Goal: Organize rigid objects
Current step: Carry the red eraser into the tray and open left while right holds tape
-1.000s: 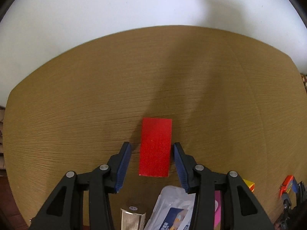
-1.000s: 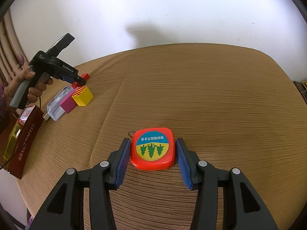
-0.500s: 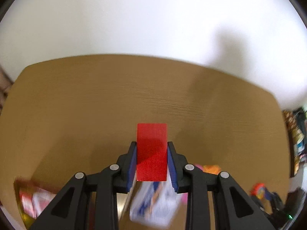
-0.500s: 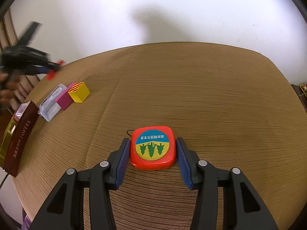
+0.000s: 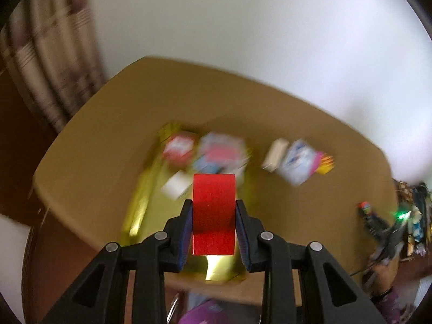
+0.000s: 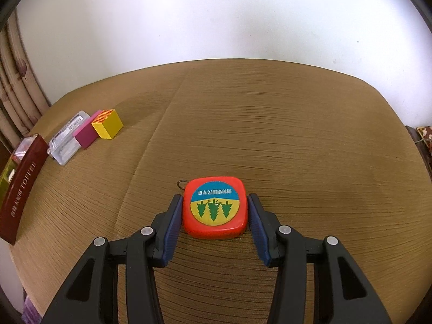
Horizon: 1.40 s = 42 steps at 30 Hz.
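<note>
Left gripper [image 5: 213, 222] is clamped tight on the flat red rectangular block [image 5: 213, 210], holding it up off the brown wood-grain table [image 5: 108, 140], with a blurry pile of boxes at 12 o'clock beyond it. Right gripper [image 6: 213, 216] sits with its blue pads apart, either side of the orange-red square tape measure [image 6: 214, 207] lying flat on the table. Over at 10 o'clock sit a yellow cube [image 6: 107, 124], a magenta block [image 6: 86, 135] and a clear plastic case [image 6: 67, 140] in a row.

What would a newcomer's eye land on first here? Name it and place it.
First, the red block, clamped between the jaws of the left gripper and lifted above a blurred clutter of boxes. Next, the red tape measure with its blue-and-yellow tree label, lying on the brown table between the open jaws of the right gripper.
</note>
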Each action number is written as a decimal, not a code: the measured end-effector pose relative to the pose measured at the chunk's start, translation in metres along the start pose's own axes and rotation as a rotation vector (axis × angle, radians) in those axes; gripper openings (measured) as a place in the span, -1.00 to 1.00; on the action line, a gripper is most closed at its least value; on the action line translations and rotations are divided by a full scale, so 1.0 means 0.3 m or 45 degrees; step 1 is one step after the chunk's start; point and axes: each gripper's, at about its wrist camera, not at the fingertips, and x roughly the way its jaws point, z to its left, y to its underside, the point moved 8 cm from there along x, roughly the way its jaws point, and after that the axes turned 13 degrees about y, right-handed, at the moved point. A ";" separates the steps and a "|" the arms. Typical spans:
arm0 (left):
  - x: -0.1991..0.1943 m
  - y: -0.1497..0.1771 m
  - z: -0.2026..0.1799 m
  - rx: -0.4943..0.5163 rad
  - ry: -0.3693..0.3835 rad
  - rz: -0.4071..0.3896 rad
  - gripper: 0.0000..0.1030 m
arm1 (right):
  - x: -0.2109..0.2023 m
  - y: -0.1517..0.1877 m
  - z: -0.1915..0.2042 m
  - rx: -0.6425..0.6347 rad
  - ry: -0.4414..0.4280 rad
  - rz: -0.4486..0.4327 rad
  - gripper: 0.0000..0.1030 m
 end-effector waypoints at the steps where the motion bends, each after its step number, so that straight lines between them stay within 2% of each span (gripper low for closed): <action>1: 0.001 0.035 0.059 -0.016 -0.024 0.019 -0.42 | 0.002 0.000 0.005 -0.012 0.011 0.001 -0.13; 5: 0.017 0.138 0.201 -0.053 -0.047 0.037 -0.42 | 0.008 -0.004 0.020 -0.035 0.043 0.010 -0.14; 7: 0.062 0.157 0.220 -0.049 -0.062 0.043 -0.42 | 0.011 -0.006 0.027 -0.032 0.055 0.017 -0.14; 16: 0.290 0.144 0.288 -0.022 -0.098 0.111 -0.42 | 0.018 -0.007 0.043 0.012 0.068 0.058 -0.15; 25: 0.371 0.115 0.306 0.018 -0.147 0.111 -0.42 | 0.035 -0.006 0.055 0.048 0.052 0.086 -0.15; 30: 0.385 0.102 0.307 0.051 -0.187 0.104 -0.41 | 0.030 0.001 0.052 0.055 0.048 0.091 -0.15; 36: 0.402 0.099 0.292 0.182 -0.314 0.120 -0.33 | 0.003 0.005 0.048 0.069 0.033 0.089 -0.15; 39: 0.363 0.101 0.271 0.224 -0.371 0.054 -0.33 | -0.029 0.001 0.050 0.063 0.023 0.075 -0.15; 42: 0.289 0.110 0.257 0.185 -0.337 -0.020 -0.32 | -0.066 -0.016 0.065 0.054 0.010 0.052 -0.15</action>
